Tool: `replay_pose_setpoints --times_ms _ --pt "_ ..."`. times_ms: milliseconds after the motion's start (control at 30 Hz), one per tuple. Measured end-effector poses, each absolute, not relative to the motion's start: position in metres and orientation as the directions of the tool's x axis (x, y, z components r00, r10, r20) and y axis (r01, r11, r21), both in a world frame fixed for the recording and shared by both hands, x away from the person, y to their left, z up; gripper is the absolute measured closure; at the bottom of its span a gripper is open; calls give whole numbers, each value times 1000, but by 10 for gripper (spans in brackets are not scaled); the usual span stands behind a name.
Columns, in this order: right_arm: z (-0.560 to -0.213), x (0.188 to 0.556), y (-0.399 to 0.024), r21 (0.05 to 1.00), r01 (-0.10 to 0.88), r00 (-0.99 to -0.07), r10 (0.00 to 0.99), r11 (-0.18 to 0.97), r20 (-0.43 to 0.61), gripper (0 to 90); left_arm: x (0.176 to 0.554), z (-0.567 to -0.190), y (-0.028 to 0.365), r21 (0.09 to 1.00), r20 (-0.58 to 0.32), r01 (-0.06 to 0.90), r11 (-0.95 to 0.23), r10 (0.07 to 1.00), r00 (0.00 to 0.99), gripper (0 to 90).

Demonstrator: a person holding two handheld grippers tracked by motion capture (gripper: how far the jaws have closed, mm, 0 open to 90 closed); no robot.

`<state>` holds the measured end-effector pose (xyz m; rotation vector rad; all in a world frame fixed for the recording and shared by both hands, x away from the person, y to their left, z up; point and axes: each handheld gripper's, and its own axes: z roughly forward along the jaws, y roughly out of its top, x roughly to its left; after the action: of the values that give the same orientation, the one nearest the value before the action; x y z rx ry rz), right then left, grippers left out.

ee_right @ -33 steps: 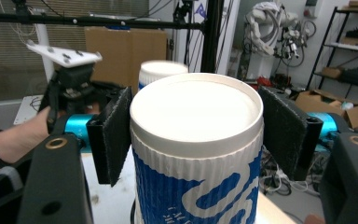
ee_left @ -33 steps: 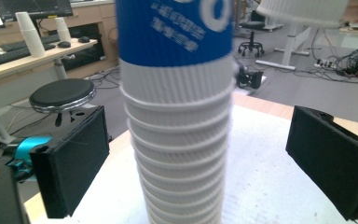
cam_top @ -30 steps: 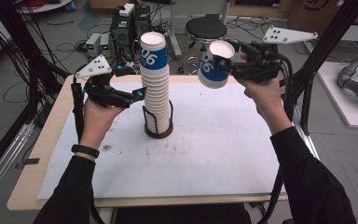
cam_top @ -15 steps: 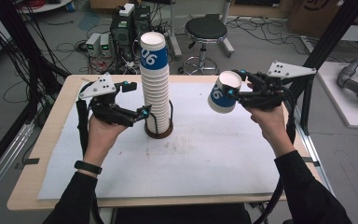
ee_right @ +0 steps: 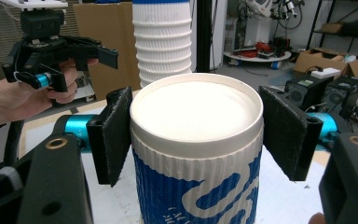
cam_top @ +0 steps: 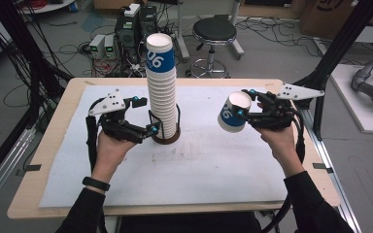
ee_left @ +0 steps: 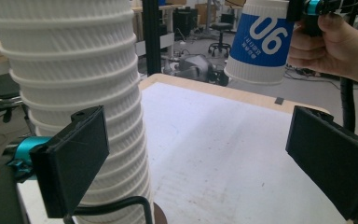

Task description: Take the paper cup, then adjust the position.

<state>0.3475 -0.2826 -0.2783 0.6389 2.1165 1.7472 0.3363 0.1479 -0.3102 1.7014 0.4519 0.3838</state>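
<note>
A tall stack of ribbed white paper cups (cam_top: 161, 92), the top one banded blue with "06", stands in a dark round holder (cam_top: 165, 139) at the table's middle. My left gripper (cam_top: 145, 115) is open beside the stack's lower part; in the left gripper view the stack (ee_left: 74, 70) rises behind the left pad (ee_left: 74, 163), untouched. My right gripper (cam_top: 245, 103) is shut on a single blue-and-white cup (cam_top: 232, 114), held tilted above the table's right side. In the right gripper view both pads (ee_right: 114, 135) press the cup (ee_right: 198, 154) just under its rim.
A white mat (cam_top: 199, 170) covers the wooden table (cam_top: 29, 194). Behind the table are a black stool (cam_top: 215, 31) and electronics boxes (cam_top: 126, 29) with cables on the floor. Black frame posts (cam_top: 335, 53) stand at the right.
Both hands have come down. The right gripper carried its cup lower and away from the stack. The left gripper slid down along the stack toward its base.
</note>
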Motion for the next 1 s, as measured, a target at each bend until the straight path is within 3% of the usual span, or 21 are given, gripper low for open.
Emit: replay_pose_setpoints --times_ms 467,1000 --pt "-311 341 -291 974 186 -849 520 125 96 304 330 -331 146 986 -3 86 -146 491 871 59" --pt "-320 339 -292 967 208 -859 500 149 108 304 333 -344 134 979 -29 115 -169 441 897 59"
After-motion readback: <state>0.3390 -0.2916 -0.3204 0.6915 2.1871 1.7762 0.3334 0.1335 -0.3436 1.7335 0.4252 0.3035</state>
